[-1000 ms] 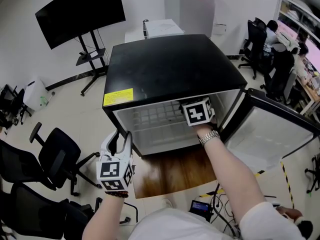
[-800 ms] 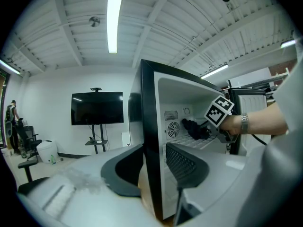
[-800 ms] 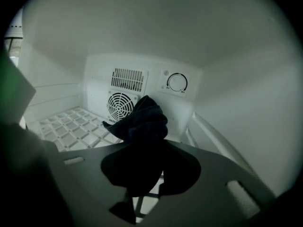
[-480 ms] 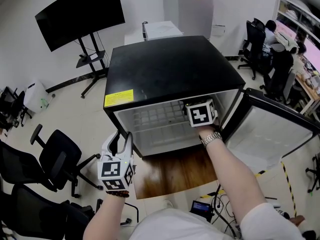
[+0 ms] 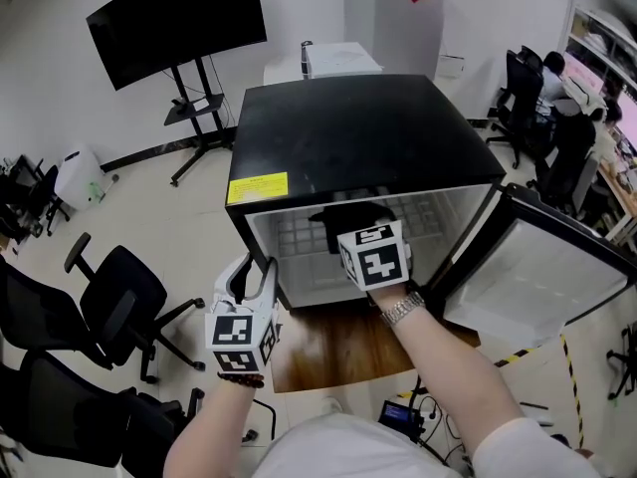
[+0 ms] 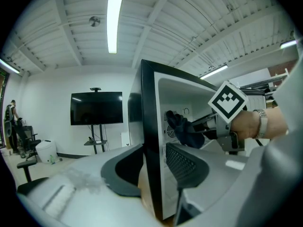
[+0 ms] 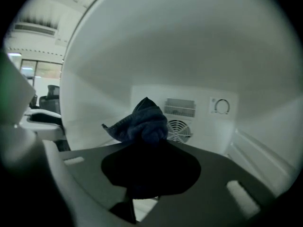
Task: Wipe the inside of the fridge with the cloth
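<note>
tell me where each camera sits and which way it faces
Head view: on the person's head, looking steeply down at the open fridge; both forearms, the left gripper and the right gripper show.
Left gripper view: on the left gripper outside the fridge, facing its front edge; its own open jaws show.
Right gripper view: inside the fridge, facing the back wall; its own jaws clamp the cloth.
Shared: all show the cloth.

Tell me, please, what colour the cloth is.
The cloth is dark blue; it shows best in the right gripper view.
</note>
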A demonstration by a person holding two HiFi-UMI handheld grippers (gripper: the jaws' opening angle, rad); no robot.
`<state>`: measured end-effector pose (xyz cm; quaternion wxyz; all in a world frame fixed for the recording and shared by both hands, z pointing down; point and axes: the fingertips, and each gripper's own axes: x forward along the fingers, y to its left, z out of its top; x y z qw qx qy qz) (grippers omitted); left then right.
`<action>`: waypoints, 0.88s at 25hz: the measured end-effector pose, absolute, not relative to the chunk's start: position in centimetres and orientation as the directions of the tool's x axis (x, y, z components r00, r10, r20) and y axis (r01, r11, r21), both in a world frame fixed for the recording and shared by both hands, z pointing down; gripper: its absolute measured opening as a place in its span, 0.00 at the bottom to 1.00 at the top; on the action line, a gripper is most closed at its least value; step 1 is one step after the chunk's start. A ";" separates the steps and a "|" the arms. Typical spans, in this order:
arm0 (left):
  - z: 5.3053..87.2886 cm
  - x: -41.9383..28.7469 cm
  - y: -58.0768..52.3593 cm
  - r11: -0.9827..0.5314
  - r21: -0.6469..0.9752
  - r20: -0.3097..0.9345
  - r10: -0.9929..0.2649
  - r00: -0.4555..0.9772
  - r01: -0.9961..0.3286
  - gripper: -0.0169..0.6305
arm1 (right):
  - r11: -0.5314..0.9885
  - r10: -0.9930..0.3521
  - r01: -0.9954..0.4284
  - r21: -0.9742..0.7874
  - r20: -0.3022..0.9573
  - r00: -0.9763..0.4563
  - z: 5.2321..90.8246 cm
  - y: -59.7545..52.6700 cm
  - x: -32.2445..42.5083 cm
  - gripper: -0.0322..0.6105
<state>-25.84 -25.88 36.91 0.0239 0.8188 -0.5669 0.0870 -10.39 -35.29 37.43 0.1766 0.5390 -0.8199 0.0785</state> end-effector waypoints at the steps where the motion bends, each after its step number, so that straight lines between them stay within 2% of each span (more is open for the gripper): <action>1: 36.9 -25.8 -25.9 -0.357 -0.059 0.169 -0.924 0.343 -0.932 0.25 | 0.430 -0.846 -0.902 0.052 0.373 -0.382 37.4 -34.9 -11.7 0.20; 5: 36.8 -25.8 -25.9 -0.362 -0.055 0.169 -0.922 0.349 -0.931 0.25 | 0.525 -0.788 -0.851 0.016 0.386 -0.480 38.3 -33.2 -16.9 0.20; 11: 36.9 -25.9 -25.8 -0.368 -0.059 0.171 -0.919 0.354 -0.928 0.25 | 0.573 -0.747 -0.819 0.017 0.423 -0.513 40.5 -32.3 -20.4 0.20; 22: 36.8 -25.9 -25.8 -0.365 -0.055 0.158 -0.922 0.352 -0.930 0.25 | 0.508 -0.791 -0.857 0.085 0.441 -0.425 41.7 -32.8 -16.4 0.20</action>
